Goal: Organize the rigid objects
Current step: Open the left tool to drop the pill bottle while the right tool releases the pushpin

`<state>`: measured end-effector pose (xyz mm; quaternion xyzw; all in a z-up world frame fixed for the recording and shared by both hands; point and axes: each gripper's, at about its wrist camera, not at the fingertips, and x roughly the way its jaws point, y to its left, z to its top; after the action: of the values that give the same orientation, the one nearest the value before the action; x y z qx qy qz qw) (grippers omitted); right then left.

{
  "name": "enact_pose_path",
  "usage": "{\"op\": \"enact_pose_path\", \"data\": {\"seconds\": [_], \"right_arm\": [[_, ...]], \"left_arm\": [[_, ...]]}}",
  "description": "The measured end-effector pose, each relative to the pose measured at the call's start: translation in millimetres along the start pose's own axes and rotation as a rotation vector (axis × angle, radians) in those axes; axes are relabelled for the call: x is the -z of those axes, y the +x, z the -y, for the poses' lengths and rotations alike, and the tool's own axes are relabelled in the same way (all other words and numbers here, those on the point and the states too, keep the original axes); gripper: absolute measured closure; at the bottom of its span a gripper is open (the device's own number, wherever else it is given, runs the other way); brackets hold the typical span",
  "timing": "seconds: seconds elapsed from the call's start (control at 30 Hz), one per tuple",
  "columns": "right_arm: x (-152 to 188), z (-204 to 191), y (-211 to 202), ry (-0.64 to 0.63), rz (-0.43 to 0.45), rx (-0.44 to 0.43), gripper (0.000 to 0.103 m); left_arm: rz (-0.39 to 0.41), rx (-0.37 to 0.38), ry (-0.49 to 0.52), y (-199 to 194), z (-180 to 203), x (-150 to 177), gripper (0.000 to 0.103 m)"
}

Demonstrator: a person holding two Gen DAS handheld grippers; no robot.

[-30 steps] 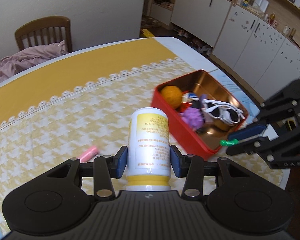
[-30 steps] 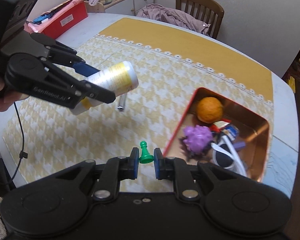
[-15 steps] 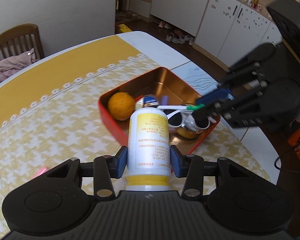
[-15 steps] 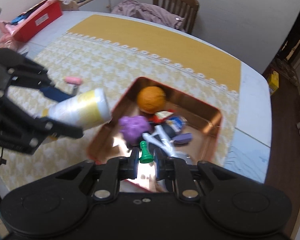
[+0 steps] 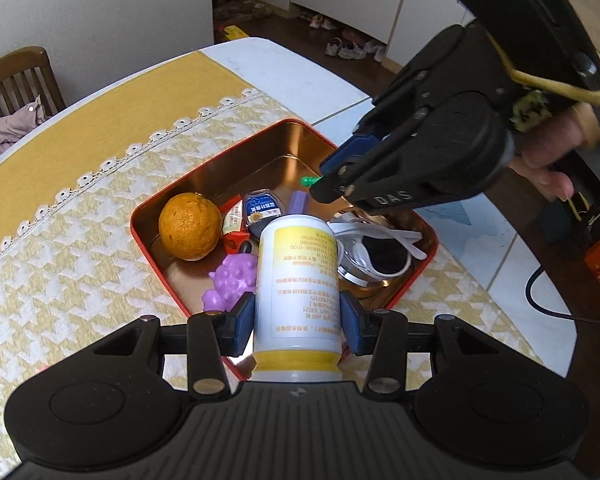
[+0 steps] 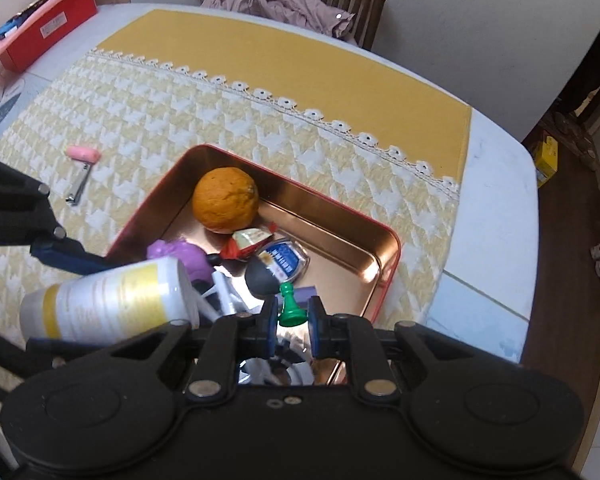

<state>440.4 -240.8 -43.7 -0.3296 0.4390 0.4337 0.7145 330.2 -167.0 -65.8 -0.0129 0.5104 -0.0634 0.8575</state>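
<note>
My left gripper (image 5: 298, 322) is shut on a white and yellow bottle (image 5: 298, 292), held over the near side of a red tin with a copper inside (image 5: 292, 140). That bottle (image 6: 112, 304) also shows tilted in the right wrist view. My right gripper (image 6: 293, 318) is shut on a small green pawn (image 6: 290, 312) above the tin (image 6: 384, 264); the pawn's tip (image 5: 309, 180) pokes out of it in the left wrist view. Inside the tin lie an orange (image 5: 190, 226), a purple knobbly toy (image 5: 232, 282), white sunglasses (image 5: 380, 252) and small packets.
A pink eraser (image 6: 83, 153) and a small metal clipper (image 6: 78, 186) lie on the yellow patterned cloth left of the tin. A red box (image 6: 40, 36) stands at the far left table edge. A chair with pink cloth (image 6: 284, 4) is behind the table.
Both grippers have moved over the tin with their loads, from the open cloth beside it. The bottle and pawn now hang above the tin's contents.
</note>
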Motion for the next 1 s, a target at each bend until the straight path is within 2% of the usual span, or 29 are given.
{"op": "enact_pose_path", "data": {"seconds": [0.5,0.63,0.77,1.0], "right_arm": [[-5.0,6.1,31.0,-0.03,-0.055,-0.045,0.089],[-4.0,6.0,33.9,-0.031,-0.068,-0.042,0.088],[-3.8,7.5,31.7,-0.021,-0.068,-0.03,0.081],[-0.9,7.8,22.1,-0.015,-0.072,-0.003,0.08]], "left_arm": [[-0.002,-0.009,-0.061,20.9,-10.8,-4.7,0.059],[-0.001,-0.01,-0.084,24.2,-12.9,-4.6,0.059],[-0.002,-0.001,-0.107,26.6,-16.3,-3.6,0.059],[-0.005,0.006,-0.113,26.6,-14.8,0.4,0.058]]}}
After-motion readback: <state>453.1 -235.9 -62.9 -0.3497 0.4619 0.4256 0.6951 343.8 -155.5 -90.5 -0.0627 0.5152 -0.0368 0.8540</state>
